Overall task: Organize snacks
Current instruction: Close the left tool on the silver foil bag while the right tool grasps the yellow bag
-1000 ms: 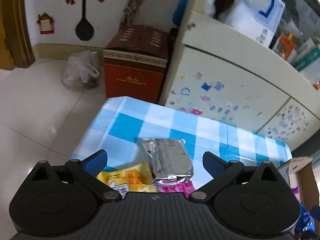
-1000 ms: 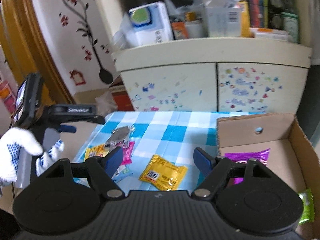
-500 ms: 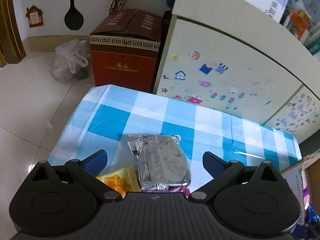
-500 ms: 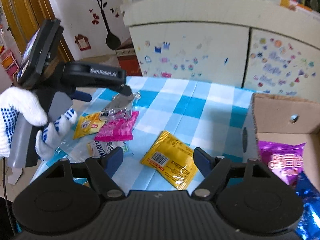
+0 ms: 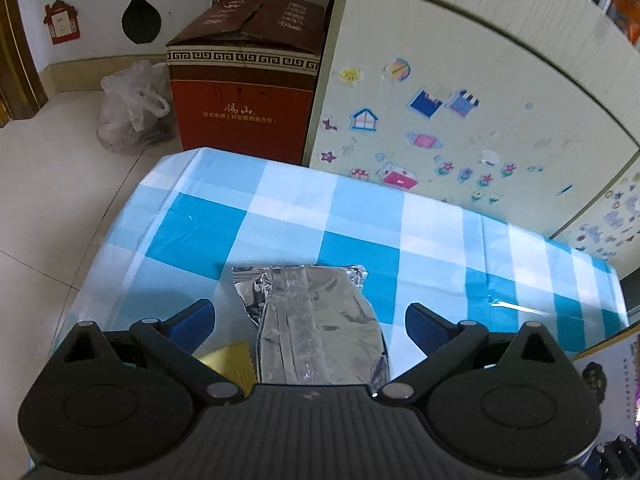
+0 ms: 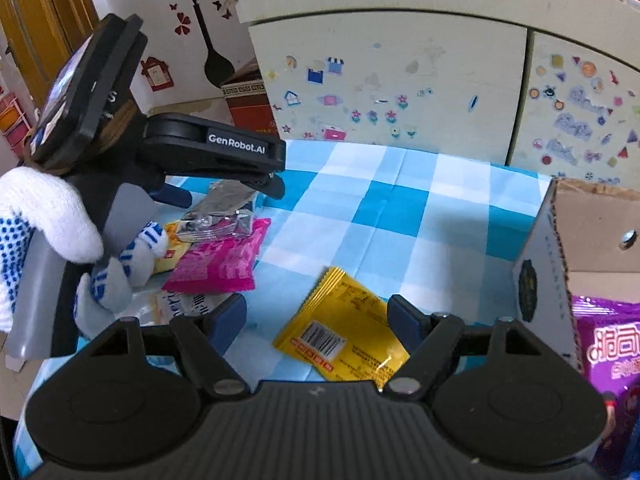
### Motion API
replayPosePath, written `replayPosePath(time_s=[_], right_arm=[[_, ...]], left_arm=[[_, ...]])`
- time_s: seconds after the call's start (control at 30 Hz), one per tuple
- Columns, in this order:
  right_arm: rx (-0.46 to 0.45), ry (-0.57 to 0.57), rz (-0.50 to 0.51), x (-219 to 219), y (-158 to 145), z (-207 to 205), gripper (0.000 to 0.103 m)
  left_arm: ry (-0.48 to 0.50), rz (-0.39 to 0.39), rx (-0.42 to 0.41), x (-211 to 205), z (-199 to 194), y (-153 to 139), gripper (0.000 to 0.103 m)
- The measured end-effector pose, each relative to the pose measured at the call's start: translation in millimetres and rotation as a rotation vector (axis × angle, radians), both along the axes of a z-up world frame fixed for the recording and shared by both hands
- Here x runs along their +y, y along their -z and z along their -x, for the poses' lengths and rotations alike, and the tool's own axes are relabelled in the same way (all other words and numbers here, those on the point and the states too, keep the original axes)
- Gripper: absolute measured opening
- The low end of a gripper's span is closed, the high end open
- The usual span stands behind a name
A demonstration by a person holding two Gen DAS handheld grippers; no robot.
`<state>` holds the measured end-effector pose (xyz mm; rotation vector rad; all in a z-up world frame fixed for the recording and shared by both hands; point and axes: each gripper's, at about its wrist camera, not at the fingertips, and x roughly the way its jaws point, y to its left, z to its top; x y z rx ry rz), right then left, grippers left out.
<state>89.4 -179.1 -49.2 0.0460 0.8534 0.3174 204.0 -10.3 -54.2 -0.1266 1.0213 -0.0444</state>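
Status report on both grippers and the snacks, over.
Left gripper open over silver packet. Right gripper open over yellow packet. Nothing held. Pink packet under silver.

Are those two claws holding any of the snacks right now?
No. The left gripper is open around the silver packet; the right gripper is open above the yellow packet.

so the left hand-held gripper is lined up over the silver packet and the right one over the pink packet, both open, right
Not quite. The right hand-held gripper is lined up over the yellow packet, not the pink packet, as the right wrist view shows. The rest holds: the left hand-held gripper is over the silver packet, and both are open.
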Motion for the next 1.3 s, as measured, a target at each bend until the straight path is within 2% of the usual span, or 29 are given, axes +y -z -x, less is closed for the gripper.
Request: replayPosePath(time_s=[0.33,0.5,0.6,0.7,0.8,0.9,0.97,1.0,1.1,1.17,1.3], right_arm=[[0.019,0.057,-0.016,-9.9,17.1,-18.0,0.081],[0.09,-0.008,0.015,-6.7,17.3,-17.9,0.081],[0.141,-0.054,0.005,-4.0,16.5,-15.2,0.082],[0.129,-0.074,0.061,3.6,18.5,-10.3,0.082],[0.111,-0.096,0.116,10.5,21.1,-7.0,0.082],[0.097,-0.091,0.159,14.2,21.4,-5.6,0.076],[0.086,-0.086,0.195,16.1,20.8,-4.0,0.066],[0.081,-0.083,0.208,16.7,20.3,-3.3,0.065],[0.078,-0.06,0.207,16.1,19.0,-2.5,0.061],[0.075,-0.048,0.206,14.6,18.4,-1.8,0.055],[0.079,-0.035,0.18,11.4,15.5,2.0,0.053]], left_arm=[[0.034,-0.06,0.015,-4.7,3.8,11.0,0.102],[0.078,-0.099,0.01,-5.6,8.2,11.0,0.097],[0.072,-0.086,0.016,-1.4,8.2,8.7,0.092],[0.072,-0.073,0.017,0.9,7.4,8.5,0.092],[0.081,-0.093,0.016,-3.5,7.1,10.5,0.094],[0.083,-0.097,0.01,-5.3,7.5,11.0,0.093],[0.089,-0.095,0.003,-4.8,8.9,10.0,0.09],[0.092,-0.093,-0.004,-4.3,9.9,8.9,0.084],[0.094,-0.087,-0.013,-3.0,12.4,4.9,0.07],[0.085,-0.058,-0.01,0.9,14.8,3.2,0.068],[0.072,-0.044,-0.013,4.0,21.4,-1.7,0.065]])
